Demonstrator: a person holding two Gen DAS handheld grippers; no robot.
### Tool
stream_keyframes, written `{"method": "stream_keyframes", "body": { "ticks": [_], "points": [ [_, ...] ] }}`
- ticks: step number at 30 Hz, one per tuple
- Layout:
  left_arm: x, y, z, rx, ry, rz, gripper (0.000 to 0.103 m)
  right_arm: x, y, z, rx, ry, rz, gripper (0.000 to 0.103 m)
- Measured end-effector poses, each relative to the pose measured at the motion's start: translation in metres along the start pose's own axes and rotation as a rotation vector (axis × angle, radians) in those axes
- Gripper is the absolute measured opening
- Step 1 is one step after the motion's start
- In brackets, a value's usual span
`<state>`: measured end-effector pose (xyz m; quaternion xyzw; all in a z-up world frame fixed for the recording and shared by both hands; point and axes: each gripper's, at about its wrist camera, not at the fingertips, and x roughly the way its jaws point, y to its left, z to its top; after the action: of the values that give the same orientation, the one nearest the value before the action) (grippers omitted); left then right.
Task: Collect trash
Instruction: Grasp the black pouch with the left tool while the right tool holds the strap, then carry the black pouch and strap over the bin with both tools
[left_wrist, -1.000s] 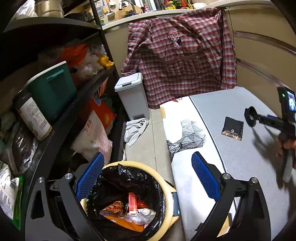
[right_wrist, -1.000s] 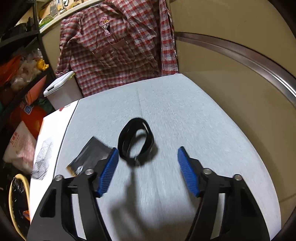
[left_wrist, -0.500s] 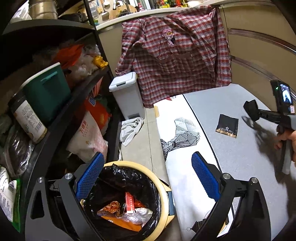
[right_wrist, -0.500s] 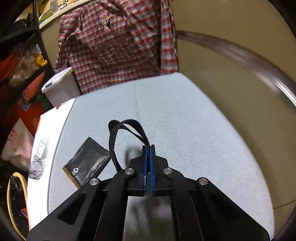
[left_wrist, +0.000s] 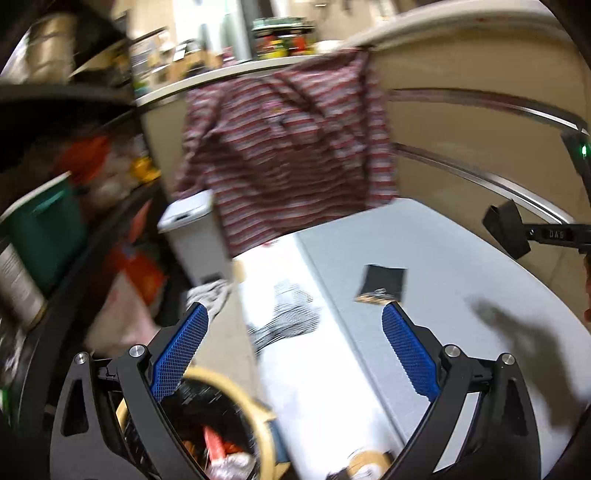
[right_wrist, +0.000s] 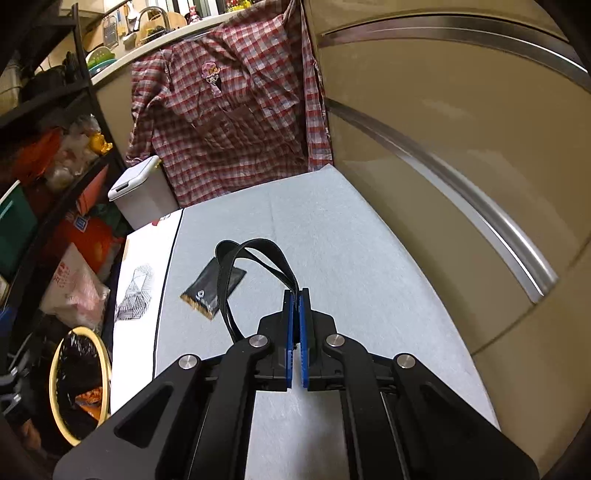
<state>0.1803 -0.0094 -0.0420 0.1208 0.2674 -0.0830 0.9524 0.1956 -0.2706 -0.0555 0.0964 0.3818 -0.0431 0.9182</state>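
Fingers of the right gripper (right_wrist: 294, 295) are clamped on the black strap (right_wrist: 255, 251), pads nearly touching with the strap pinched at their tips. A second ago these jaws stood wide around the strap as it lay on the grey table (right_wrist: 332, 229); they have since closed on it. Now the strap hangs off the table as a loop, its far end dangling over the black packet (right_wrist: 212, 286), which lies flat where it was. Right gripper sits higher above the table than before.

Left gripper (left_wrist: 295, 349) stands wide open, nothing between its pads. Its view is motion-blurred and has swung right: the bin (left_wrist: 258, 413) with black liner, earlier centred between the fingers, now sits low at the left finger, and more table shows. Bin is also seen at lower left in the right wrist view, beside the table. Plaid shirt (right_wrist: 221, 110) hangs behind the table, unchanged. White lidded bin (right_wrist: 142, 194) is by the shelf.
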Motion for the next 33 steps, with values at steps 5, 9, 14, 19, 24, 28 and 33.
{"method": "stream_keyframes", "body": {
  "ticks": [5,9,14,19,24,28,33],
  "points": [
    [0.052,-0.037,0.012,0.020,0.066,-0.148,0.092,0.003,-0.026,-0.002,0.054,0.027,-0.005,0.003],
    [0.108,-0.060,0.015,-0.013,0.139,-0.210,0.091,0.011,-0.041,-0.003,0.058,0.049,-0.016,0.003],
    [0.167,-0.089,0.013,0.000,0.243,-0.271,0.080,0.018,-0.050,-0.001,0.048,0.066,-0.022,0.003],
    [0.209,-0.106,0.008,0.032,0.335,-0.287,0.080,0.021,-0.060,0.003,0.088,0.077,0.010,0.003],
    [0.231,-0.108,0.000,0.039,0.401,-0.267,0.076,0.022,-0.064,0.004,0.103,0.076,0.013,0.003],
    [0.228,-0.103,0.001,0.003,0.395,-0.272,0.058,0.025,-0.068,0.003,0.118,0.089,0.019,0.003],
    [0.220,-0.100,0.008,0.009,0.369,-0.289,0.026,0.021,-0.064,0.004,0.108,0.083,0.024,0.003]
  ]
}}
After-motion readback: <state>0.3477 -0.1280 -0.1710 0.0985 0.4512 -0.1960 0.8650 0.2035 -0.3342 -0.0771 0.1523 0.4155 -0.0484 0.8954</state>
